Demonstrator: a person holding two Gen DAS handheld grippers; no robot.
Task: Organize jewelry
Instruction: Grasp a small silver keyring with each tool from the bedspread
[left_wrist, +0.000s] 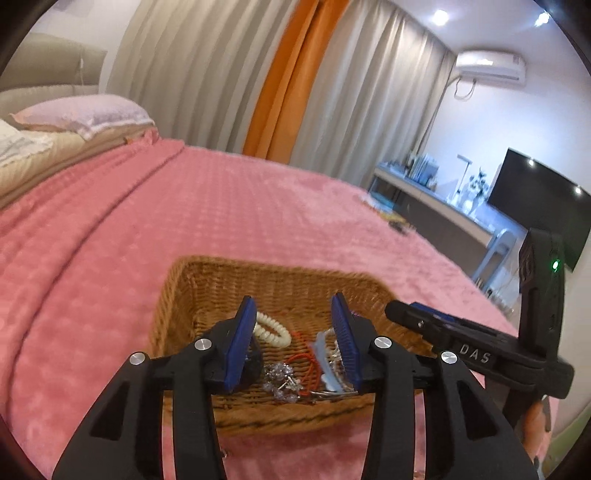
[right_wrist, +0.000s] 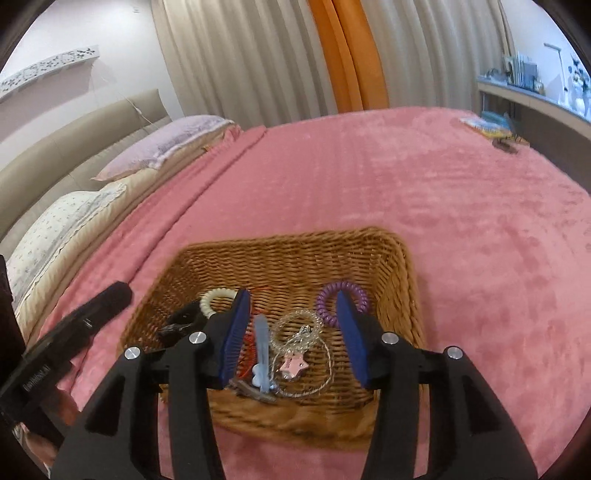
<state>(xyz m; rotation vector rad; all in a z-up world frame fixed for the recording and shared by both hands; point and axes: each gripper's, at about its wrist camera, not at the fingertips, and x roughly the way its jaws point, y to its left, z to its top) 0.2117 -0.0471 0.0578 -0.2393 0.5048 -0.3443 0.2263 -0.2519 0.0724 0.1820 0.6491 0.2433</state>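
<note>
A wicker basket (left_wrist: 258, 280) (right_wrist: 295, 254) sits on the pink bed. It holds a cream coil hair tie (left_wrist: 271, 330) (right_wrist: 214, 297), a purple coil hair tie (right_wrist: 341, 291), a red cord (left_wrist: 308, 360), clear beads (left_wrist: 279, 376), a blue clip (right_wrist: 261, 343), a silver chain (right_wrist: 299, 332) and a pink star charm (right_wrist: 293, 365). My left gripper (left_wrist: 297, 341) is open over the basket's near side, holding nothing. My right gripper (right_wrist: 295, 341) is open above the chain, holding nothing. The right gripper (left_wrist: 461, 332) also shows in the left wrist view, beside the basket.
The pink blanket (right_wrist: 424, 192) covers the bed around the basket. Pillows (right_wrist: 166, 147) lie at the head. Books (right_wrist: 487, 125) and a dark object (right_wrist: 508, 146) lie at the far corner. A desk and a TV (left_wrist: 535, 206) stand to the right.
</note>
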